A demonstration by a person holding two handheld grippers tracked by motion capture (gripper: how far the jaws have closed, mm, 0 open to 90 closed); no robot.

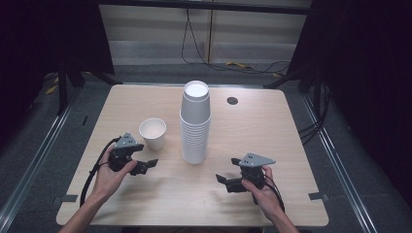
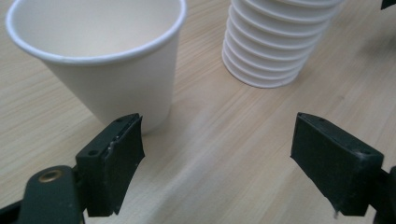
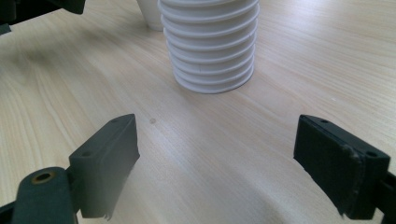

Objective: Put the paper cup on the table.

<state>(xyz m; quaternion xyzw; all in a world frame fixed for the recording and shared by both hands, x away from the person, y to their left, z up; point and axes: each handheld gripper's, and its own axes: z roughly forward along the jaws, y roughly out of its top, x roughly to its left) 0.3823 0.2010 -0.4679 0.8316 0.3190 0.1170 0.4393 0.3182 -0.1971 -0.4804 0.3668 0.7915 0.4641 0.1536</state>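
A tall stack of white paper cups [image 1: 196, 124] stands upright near the middle of a light wooden table [image 1: 272, 126]. A single white paper cup [image 1: 152, 133] stands upright, mouth up, just to the left of the stack, apart from it. Your left gripper [image 1: 148, 165] rests low on the table to the near left of the stack, just in front of the single cup, jaws spread wide and holding nothing. Your right gripper [image 1: 228, 171] sits to the near right of the stack, jaws also wide apart and empty.
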